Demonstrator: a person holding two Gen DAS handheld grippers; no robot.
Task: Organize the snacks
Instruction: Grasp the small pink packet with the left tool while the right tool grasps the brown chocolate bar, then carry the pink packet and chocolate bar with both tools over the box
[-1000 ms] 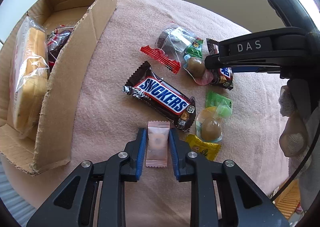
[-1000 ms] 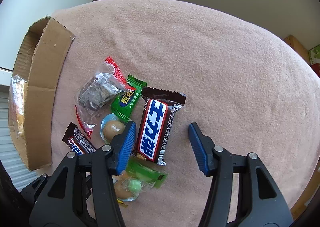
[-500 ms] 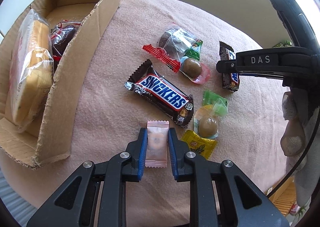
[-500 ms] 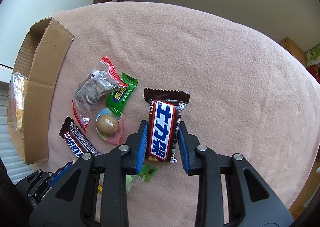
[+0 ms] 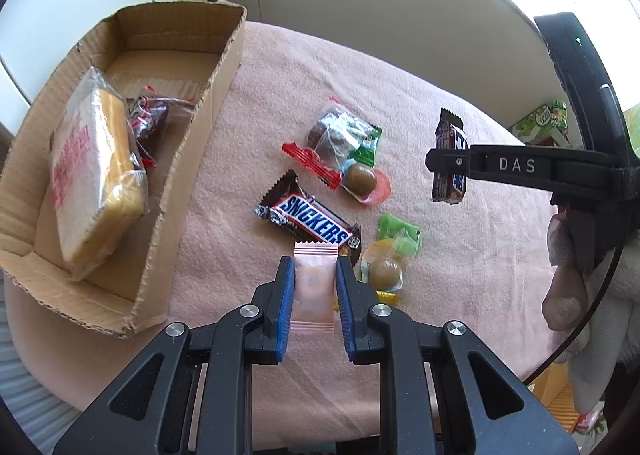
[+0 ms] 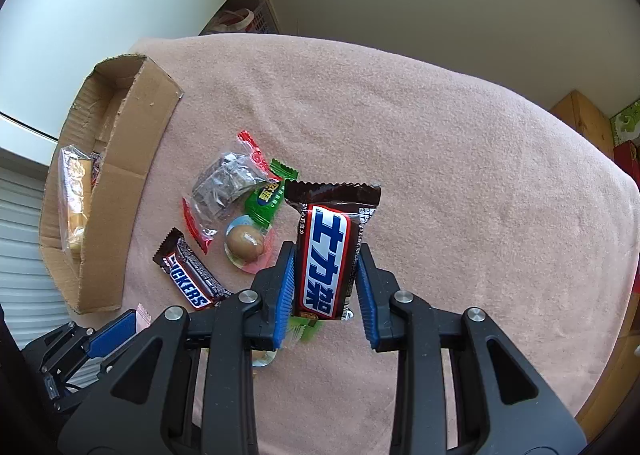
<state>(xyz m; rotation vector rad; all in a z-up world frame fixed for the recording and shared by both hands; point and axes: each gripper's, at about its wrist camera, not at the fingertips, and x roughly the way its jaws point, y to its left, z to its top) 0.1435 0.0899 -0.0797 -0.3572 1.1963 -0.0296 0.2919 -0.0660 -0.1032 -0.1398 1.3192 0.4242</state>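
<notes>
Here the brown bar [image 6: 326,255] runs lengthwise out between the right gripper's [image 6: 324,287] jaws.

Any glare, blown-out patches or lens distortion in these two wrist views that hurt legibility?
Left wrist view: the window at top right is blown out white, and the cardboard box bows under fisheye curvature, yet the Snickers bar stays sharp. Right wrist view: even daylight, corners vignetted black, and the print on the held chocolate bar reads clearly.
</notes>
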